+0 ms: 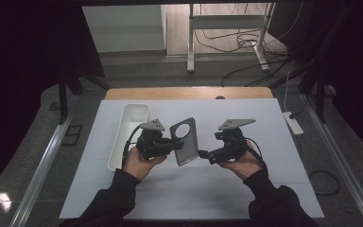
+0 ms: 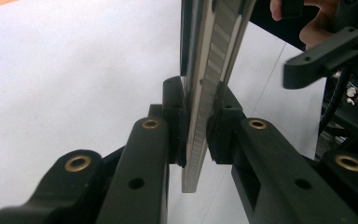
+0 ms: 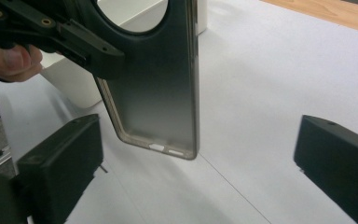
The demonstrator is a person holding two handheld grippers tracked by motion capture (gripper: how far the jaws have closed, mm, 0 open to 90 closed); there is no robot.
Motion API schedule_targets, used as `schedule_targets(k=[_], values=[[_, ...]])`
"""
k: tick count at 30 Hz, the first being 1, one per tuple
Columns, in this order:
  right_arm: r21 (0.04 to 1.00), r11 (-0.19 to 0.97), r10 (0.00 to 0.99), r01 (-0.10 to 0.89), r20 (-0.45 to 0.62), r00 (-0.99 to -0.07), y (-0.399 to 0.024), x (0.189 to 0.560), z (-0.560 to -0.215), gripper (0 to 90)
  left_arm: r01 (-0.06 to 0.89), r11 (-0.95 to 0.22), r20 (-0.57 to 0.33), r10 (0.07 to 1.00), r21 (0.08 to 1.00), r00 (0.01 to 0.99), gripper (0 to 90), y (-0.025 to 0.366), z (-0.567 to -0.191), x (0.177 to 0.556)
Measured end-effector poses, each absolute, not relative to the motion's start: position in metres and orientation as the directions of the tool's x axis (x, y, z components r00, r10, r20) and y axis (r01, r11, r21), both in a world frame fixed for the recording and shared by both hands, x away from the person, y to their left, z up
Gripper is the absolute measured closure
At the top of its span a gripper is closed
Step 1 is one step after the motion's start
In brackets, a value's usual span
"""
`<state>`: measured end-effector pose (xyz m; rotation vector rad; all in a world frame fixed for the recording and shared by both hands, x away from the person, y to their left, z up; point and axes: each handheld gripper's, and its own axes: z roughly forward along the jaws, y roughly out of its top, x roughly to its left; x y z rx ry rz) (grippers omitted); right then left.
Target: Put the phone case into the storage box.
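The left gripper (image 1: 169,144) is clamped on the edge of the phone case (image 1: 185,141), lifting it above the counter (image 1: 264,142). The right gripper (image 1: 207,154) waits with jaws spread beside the case's lower corner — probably to take it.

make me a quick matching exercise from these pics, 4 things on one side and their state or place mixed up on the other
Things:
1. phone case
2. left gripper
3. right gripper
4. white tray

States or places:
A. jaws wide apart, holding nothing
B. resting on the table's left side
C. held off the table, round camera cutout uppermost
D. jaws clamped on the case's edge

Pairs: 1-C, 2-D, 3-A, 4-B
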<state>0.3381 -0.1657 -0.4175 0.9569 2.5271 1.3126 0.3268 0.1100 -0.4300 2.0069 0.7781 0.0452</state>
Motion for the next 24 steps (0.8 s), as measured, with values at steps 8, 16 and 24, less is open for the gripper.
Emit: schedule_targets(k=[8,16,24], values=[[0.772,0.43,0.583,0.468,0.158,-0.797,-0.166,0.339,-0.417,4.0,0.482,-0.368,-0.272,0.493,0.795,0.826,79.1,0.11,-0.427,0.325],[0.774,0.451,0.551,0.444,0.15,-0.821,-0.162,0.338,-0.418,17.9,0.446,-0.404,-0.256,0.443,0.799,0.859,79.0,0.104,-0.426,0.322],[0.781,0.455,0.494,0.427,0.178,-0.851,-0.159,0.336,-0.42,34.2,0.419,-0.415,-0.258,0.39,0.808,0.884,79.0,0.102,-0.424,0.32]])
